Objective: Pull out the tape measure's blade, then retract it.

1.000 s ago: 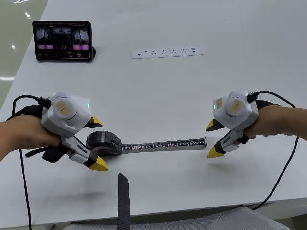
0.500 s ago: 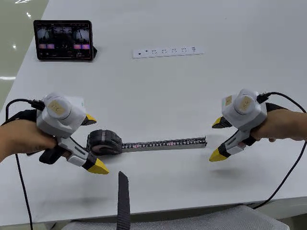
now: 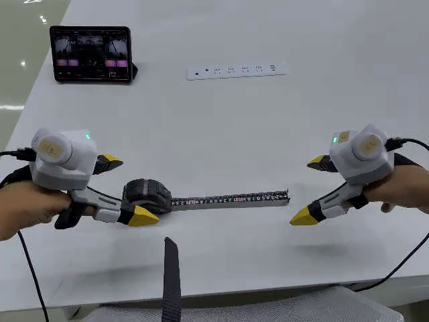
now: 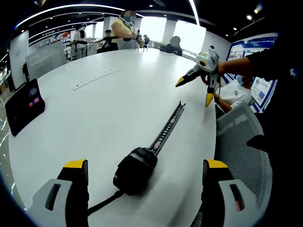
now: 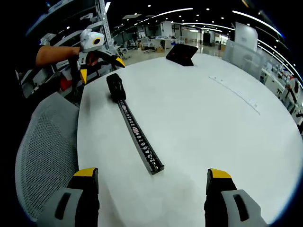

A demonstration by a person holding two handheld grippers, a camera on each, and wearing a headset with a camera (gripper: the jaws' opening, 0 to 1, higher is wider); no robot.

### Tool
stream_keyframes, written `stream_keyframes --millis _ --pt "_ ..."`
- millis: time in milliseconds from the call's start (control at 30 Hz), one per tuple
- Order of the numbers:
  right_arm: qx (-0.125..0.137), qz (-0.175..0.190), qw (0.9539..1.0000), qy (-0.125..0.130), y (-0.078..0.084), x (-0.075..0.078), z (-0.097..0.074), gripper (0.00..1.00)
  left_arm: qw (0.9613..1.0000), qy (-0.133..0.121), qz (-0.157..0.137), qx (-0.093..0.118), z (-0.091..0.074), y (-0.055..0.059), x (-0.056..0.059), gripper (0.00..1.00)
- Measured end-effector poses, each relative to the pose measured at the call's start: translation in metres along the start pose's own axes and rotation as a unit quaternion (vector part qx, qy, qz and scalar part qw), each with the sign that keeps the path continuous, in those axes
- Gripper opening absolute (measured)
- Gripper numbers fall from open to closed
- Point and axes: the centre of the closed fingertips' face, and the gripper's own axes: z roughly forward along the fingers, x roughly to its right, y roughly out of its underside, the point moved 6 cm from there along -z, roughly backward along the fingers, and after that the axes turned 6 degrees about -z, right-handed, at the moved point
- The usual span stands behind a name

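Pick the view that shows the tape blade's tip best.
Right gripper view: the blade tip lies close, centred ahead of that view's open jaws, with the markings legible. Head view shows the tip small, from above. Left gripper view shows it far off beyond the case, too small for detail.

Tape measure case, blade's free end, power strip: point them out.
tape measure case (image 3: pixel 148 194), head view, top of the black housing.
blade's free end (image 5: pixel 157 168), right gripper view, end hook.
power strip (image 3: pixel 236 70), head view, middle of its white body.
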Motion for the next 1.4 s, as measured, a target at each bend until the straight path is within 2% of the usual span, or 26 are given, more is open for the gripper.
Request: stream_keyframes --millis 100,233,433,533,567,633,667,733,800,1000,1167,1233,1333,1400 --pt "0.006 0.003 0.9999 0.009 0.002 -0.001 -0.003 0.99 0.9997 -0.014 -0.017 0.011 -0.004 0.002 -0.003 0.99" --pt "0.015 0.013 0.9996 0.019 0.005 -0.001 -0.006 0.99 0.9985 -0.03 -0.039 0.026 -0.01 0.004 -0.006 0.99" --pt "0.031 0.021 0.9985 0.04 0.009 -0.004 -0.012 0.99 0.9967 -0.062 -0.033 0.041 -0.015 0.009 -0.009 0.99" --pt "0.046 0.03 0.9968 0.058 0.009 -0.003 -0.017 0.99 0.995 -0.08 -0.036 0.047 -0.018 0.014 -0.012 0.99" --pt "0.052 0.034 0.9962 0.062 0.01 -0.003 -0.02 0.99 0.9931 -0.088 -0.049 0.06 -0.02 0.015 -0.014 0.99" --pt "0.06 0.037 0.995 0.071 0.011 -0.004 -0.024 0.99 0.9895 -0.104 -0.057 0.083 -0.025 0.016 -0.017 0.99" --pt "0.065 0.038 0.9943 0.076 0.012 -0.004 -0.026 0.99 0.9892 -0.109 -0.052 0.083 -0.027 0.018 -0.017 0.99" --pt "0.073 0.042 0.9925 0.089 0.014 -0.004 -0.032 0.99 0.9887 -0.109 -0.051 0.088 -0.031 0.021 -0.015 0.99" --pt "0.097 0.05 0.9889 0.101 0.014 -0.005 -0.038 0.99 0.9885 -0.112 -0.053 0.087 -0.033 0.025 -0.013 0.99" --pt "0.093 0.054 0.9876 0.114 0.028 -0.009 -0.049 0.99 0.9845 -0.123 -0.061 0.109 -0.044 0.032 -0.011 0.99" --pt "0.099 0.061 0.9849 0.129 0.036 -0.013 -0.06 0.99 0.9836 -0.127 -0.06 0.113 -0.046 0.041 -0.005 0.99" --pt "0.11 0.054 0.9827 0.139 0.039 -0.015 -0.064 0.99 0.9832 -0.13 -0.055 0.116 -0.046 0.045 -0.003 0.99" --pt "0.103 0.062 0.9829 0.139 0.045 -0.021 -0.065 0.99 0.9833 -0.128 -0.044 0.121 -0.049 0.052 0.001 0.99" --pt "0.101 0.067 0.9826 0.141 0.05 -0.025 -0.066 0.99 0.9827 -0.129 -0.047 0.125 -0.052 0.057 0.002 0.99"
